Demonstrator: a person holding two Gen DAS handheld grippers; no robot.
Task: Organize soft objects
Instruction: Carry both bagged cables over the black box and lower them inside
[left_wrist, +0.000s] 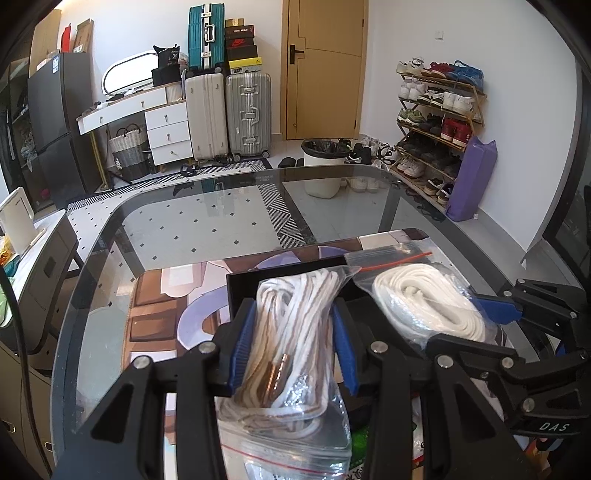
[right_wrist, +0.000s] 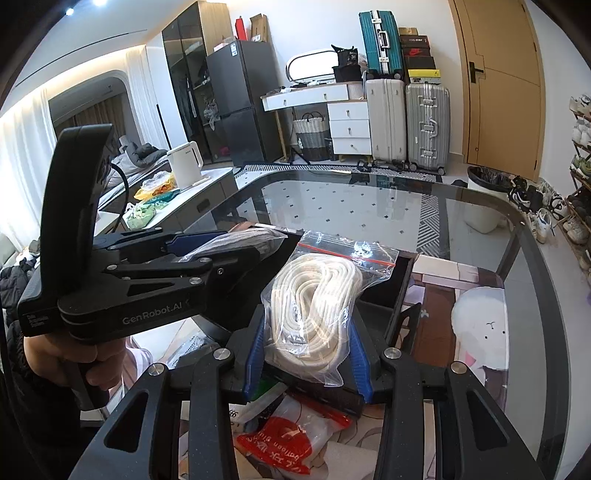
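Sagging in its clear zip bag, the brown-and-white striped cord bundle (left_wrist: 291, 332) sat clamped in the left gripper (left_wrist: 293, 347); at its two o'clock, the right gripper (right_wrist: 308, 350) pinched a clear bag of cream-white rope (right_wrist: 317, 299). Both hung over a black tray (right_wrist: 400, 291) on the glass table (left_wrist: 207, 221). Light, limp and slippery, they seemed best gripped mid-coil through the plastic.
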